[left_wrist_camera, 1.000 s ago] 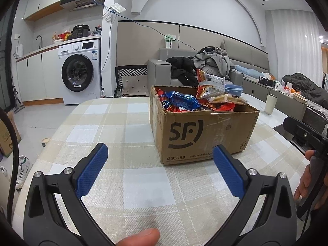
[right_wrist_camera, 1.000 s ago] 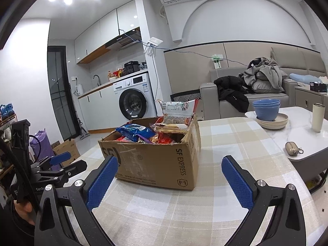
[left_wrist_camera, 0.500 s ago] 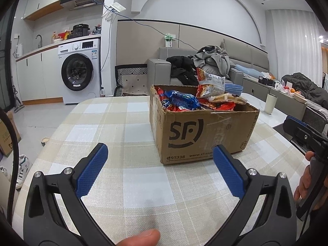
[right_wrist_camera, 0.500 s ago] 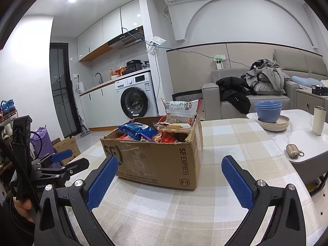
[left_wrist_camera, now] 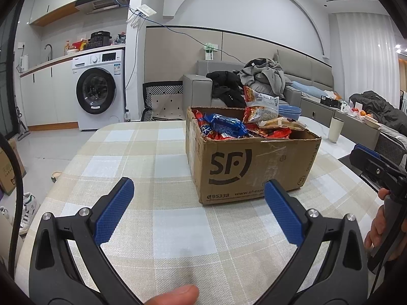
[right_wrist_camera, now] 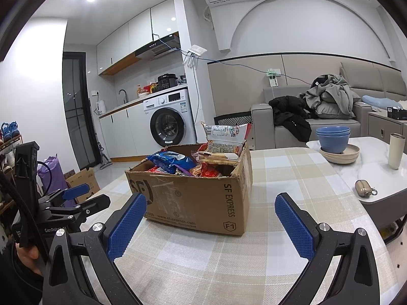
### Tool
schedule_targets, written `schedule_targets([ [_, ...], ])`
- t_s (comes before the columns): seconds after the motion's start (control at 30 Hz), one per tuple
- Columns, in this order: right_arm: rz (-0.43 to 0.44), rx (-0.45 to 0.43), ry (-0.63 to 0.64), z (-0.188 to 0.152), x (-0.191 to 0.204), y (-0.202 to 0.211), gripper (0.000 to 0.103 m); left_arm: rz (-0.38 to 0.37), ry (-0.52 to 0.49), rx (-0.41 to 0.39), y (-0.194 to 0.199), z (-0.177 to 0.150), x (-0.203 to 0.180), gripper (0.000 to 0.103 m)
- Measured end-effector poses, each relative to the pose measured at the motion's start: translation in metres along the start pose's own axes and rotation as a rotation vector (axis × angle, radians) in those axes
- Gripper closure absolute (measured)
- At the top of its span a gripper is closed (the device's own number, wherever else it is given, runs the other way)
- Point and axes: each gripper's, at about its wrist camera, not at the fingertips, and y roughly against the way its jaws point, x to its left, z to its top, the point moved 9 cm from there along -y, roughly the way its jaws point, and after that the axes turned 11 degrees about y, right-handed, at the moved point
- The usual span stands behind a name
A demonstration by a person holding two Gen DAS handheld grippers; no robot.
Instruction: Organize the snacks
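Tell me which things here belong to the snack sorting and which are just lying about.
For the job: cardboard box, blue cookie packet, tall noodle bag, red wrappers, left gripper and right gripper, both open.

Lying about: blue bowls, cream tumbler, small pouch, clothes pile.

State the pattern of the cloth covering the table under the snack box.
Beige, white and pale blue check on the tablecloth, clearest in the left wrist view.
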Motion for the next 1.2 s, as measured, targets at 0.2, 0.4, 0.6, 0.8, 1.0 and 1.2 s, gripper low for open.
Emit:
schedule_targets([
  [0.2, -0.003, 0.001, 0.01, 0.0015, 0.0016, -0.0013, 0.0, -0.001, -0.005, -0.006, 0.0008, 0.001, -0.0007, 0.001],
  [0.4, -0.002, 0.0, 0.011, 0.0013, 0.001, -0.0021, 0.0, -0.018, -0.009, -0.003, 0.0032, 0.0013, -0.0024, 0.001],
  [0.6, -0.001, -0.002, 0.016, 0.0011, 0.0009, -0.0017, 0.0, -0.011, -0.006, -0.005, 0.0047, 0.0004, -0.0016, 0.001],
  [0.8, -0.001, -0.003, 0.015, 0.0006, 0.0011, -0.0017, 0.0, -0.007, -0.004, -0.004, 0.0062, -0.0007, -0.0002, 0.001],
  [1.0, -0.001, -0.003, 0.016, 0.0005, 0.0013, -0.0015, 0.0, -0.009, -0.003, -0.004, 0.0061, -0.0008, -0.0003, 0.001],
  [1.2, -0.002, -0.002, 0.016, 0.0004, 0.0016, -0.0016, 0.0, -0.008, -0.003, -0.004, 0.006, -0.001, -0.0002, 0.001],
])
